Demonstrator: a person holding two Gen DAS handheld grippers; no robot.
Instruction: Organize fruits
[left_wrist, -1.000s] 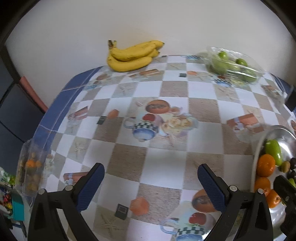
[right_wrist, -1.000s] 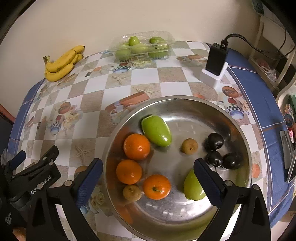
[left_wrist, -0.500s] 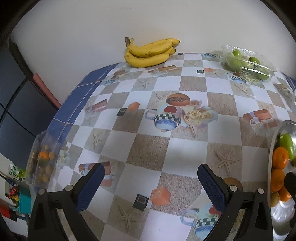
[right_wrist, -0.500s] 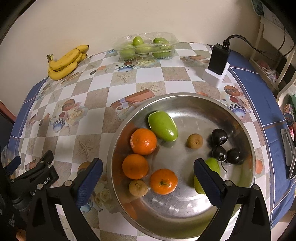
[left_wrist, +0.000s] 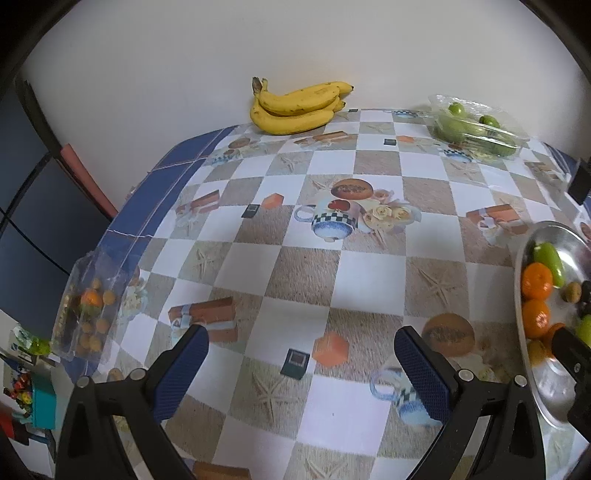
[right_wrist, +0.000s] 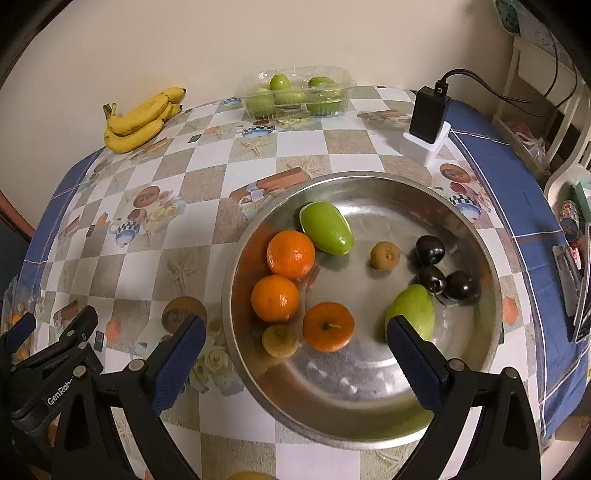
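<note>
**Both tongs released, nothing held**

Left gripper (left_wrist: 301, 363): jaws spread wide, empty, hanging over the checkered tabletop (left_wrist: 369, 266) near its front-left part. Right gripper (right_wrist: 295, 354): jaws spread wide, empty, over the front rim of the bowl (right_wrist: 369, 417).

Bowl sits toward the tabletop's right side. Inside:
- three oranges (right_wrist: 290, 253) clustered at the left wall, two touching
- green mango (right_wrist: 326, 228) at the back-left, touching the rear orange
- second green mango (right_wrist: 412, 310) at front-right, partly behind the right finger
- three dark plums (right_wrist: 430, 249) at the right, two of them against that mango
- small brown fruit (right_wrist: 385, 255) mid-bowl, another (right_wrist: 280, 340) at the front-left beside the front orange

Outside the bowl:
- bananas (left_wrist: 297, 107) at the back-left edge, by the wall
- clear tray of green fruit (right_wrist: 297, 92) at the back edge
- clear pack of small orange fruit (left_wrist: 88, 306) on the left edge
- black charger on a white block (right_wrist: 428, 120) at the back-right corner, cable attached
</note>
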